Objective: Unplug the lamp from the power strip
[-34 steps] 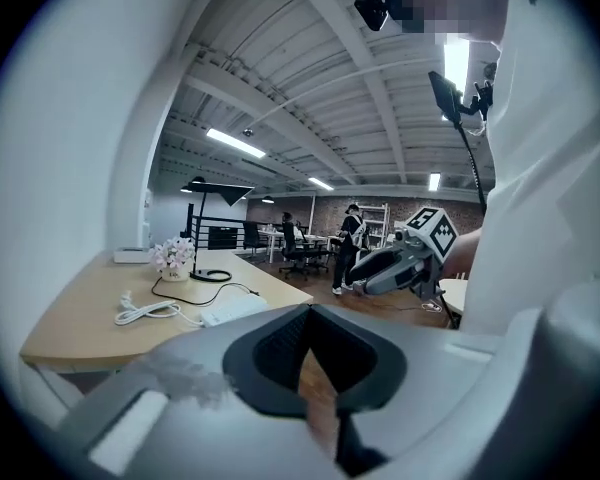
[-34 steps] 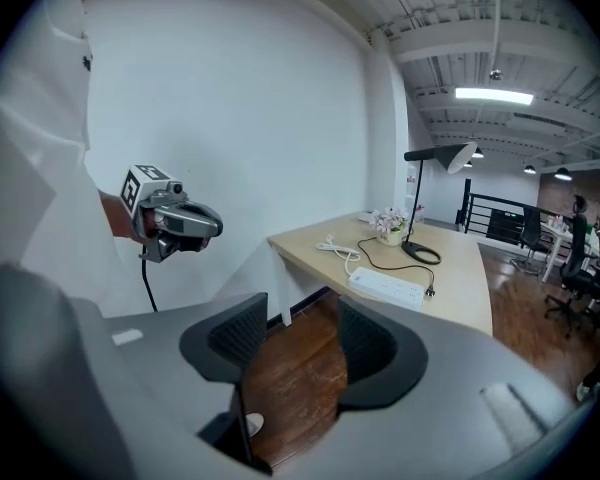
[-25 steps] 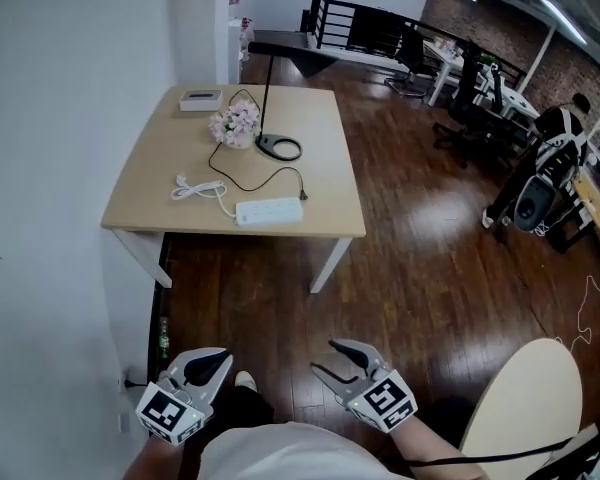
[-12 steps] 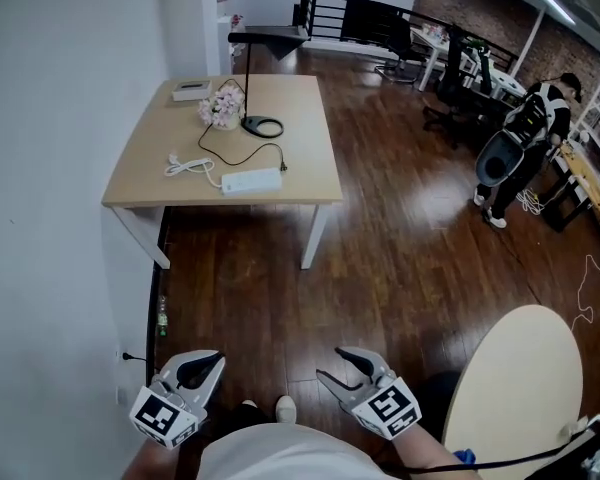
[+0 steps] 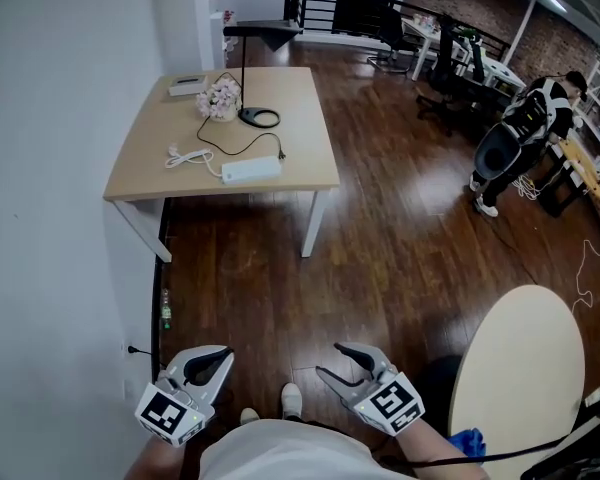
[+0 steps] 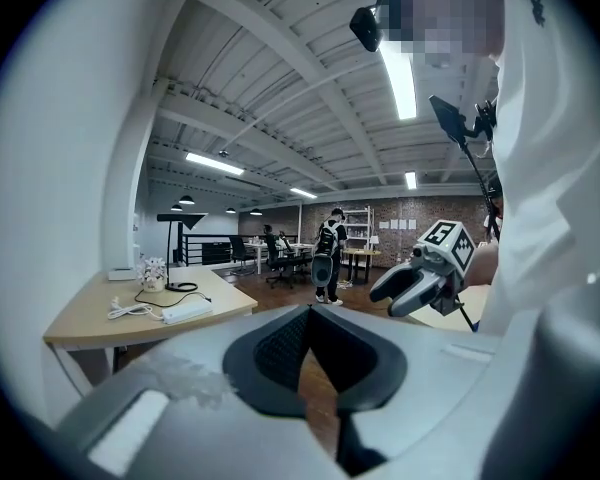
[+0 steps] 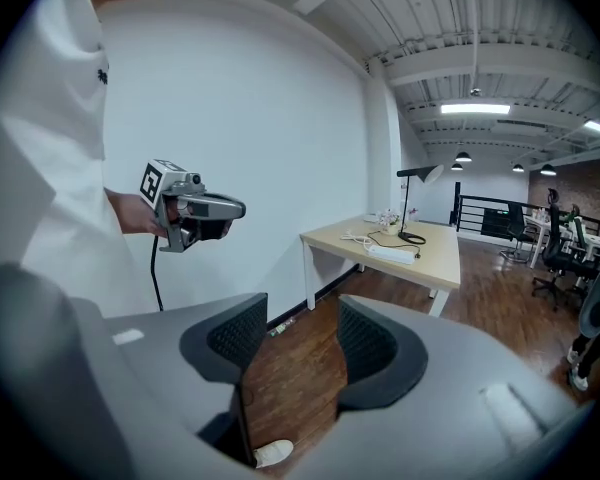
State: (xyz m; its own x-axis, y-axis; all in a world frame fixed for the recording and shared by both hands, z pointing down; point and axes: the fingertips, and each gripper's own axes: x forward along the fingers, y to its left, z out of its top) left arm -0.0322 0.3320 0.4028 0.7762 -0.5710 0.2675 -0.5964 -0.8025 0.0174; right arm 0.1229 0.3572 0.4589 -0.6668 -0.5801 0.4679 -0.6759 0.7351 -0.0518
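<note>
A black desk lamp [image 5: 259,118] stands on a light wooden table [image 5: 300,128] far ahead, at the top left of the head view. Its black cord runs to a plug [image 5: 280,155] at the end of a white power strip [image 5: 251,170] near the table's front edge. Both grippers hang over the floor close to my body, well short of the table. My left gripper [image 5: 212,356] has its jaws a little apart and holds nothing. My right gripper [image 5: 328,360] is open wider and is empty. The power strip [image 7: 393,253] also shows small in the right gripper view.
A coiled white cable [image 5: 185,156], a pot of flowers [image 5: 220,98] and a white box [image 5: 188,86] share the table. A white wall runs along the left. A round pale table [image 5: 530,368] is at the lower right. A person [image 5: 525,133] and office chairs stand at the far right.
The table with the lamp now sits higher and smaller in the head view than a second ago. Both grippers stay low near my body, unchanged in state.
</note>
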